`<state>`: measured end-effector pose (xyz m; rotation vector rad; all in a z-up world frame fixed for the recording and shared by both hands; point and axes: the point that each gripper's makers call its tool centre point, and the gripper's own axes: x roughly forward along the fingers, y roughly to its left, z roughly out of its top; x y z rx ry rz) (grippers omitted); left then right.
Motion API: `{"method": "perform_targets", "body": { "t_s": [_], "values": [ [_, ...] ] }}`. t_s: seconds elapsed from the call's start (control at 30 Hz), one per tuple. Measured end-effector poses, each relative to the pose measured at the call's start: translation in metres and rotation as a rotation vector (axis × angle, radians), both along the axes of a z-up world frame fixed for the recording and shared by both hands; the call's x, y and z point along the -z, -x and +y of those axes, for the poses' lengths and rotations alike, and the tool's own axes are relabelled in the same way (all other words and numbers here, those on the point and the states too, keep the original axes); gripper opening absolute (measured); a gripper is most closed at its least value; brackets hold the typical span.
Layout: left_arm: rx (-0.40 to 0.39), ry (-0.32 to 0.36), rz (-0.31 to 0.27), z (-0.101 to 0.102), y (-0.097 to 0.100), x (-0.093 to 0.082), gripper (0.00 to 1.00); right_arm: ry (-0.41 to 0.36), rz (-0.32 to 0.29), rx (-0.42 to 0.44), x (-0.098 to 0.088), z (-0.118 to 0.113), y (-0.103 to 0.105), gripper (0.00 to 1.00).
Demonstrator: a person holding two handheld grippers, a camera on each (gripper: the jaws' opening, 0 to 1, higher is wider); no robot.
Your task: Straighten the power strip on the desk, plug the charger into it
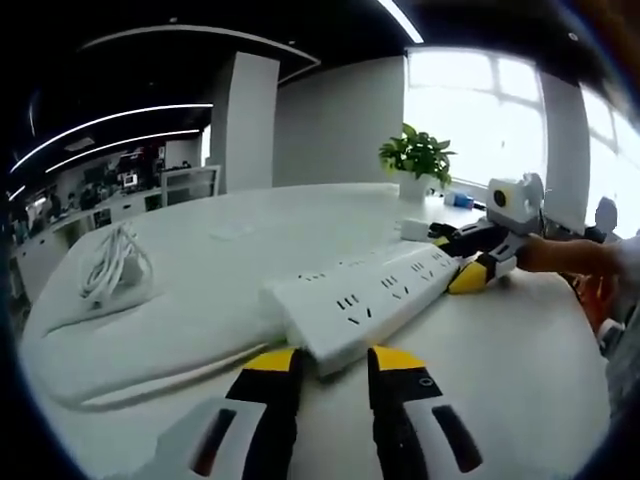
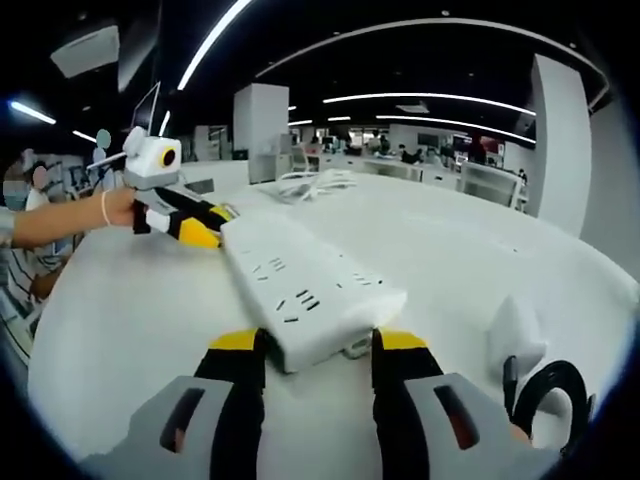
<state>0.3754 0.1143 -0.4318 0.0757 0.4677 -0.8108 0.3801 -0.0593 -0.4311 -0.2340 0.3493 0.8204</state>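
A long white power strip (image 1: 370, 295) lies flat on the white desk (image 1: 200, 330), held at both ends. In the left gripper view my left gripper (image 1: 333, 362) has its yellow-tipped jaws closed around the strip's near end. My right gripper (image 1: 478, 268) meets the far end from the right. In the right gripper view the power strip (image 2: 300, 285) runs away from my right gripper (image 2: 320, 345), whose jaws clamp its cable end, and my left gripper (image 2: 195, 230) holds the other end. A white charger (image 2: 515, 335) with a black cable loop (image 2: 550, 395) lies at the lower right.
A bundle of white cable (image 1: 110, 265) lies on the desk's left side. A potted plant (image 1: 415, 155) and a small white block (image 1: 415, 230) stand near the window edge. A person's hand (image 1: 570, 255) holds the right gripper, and a person's forearm (image 2: 60, 215) holds the left.
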Motion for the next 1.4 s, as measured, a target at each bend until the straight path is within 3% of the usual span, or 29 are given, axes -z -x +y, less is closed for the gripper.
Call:
{"method": "perform_targets", "body": {
  "t_s": [0.5, 1.4],
  "values": [
    [0.002, -0.008, -0.004, -0.004, 0.002, -0.001, 0.26, 0.019, 0.017, -0.035, 0.0, -0.003, -0.007, 0.42],
    [0.003, 0.01, 0.002, -0.01, 0.005, 0.0, 0.24, 0.045, 0.029, -0.002, 0.001, -0.005, -0.022, 0.47]
  ]
}}
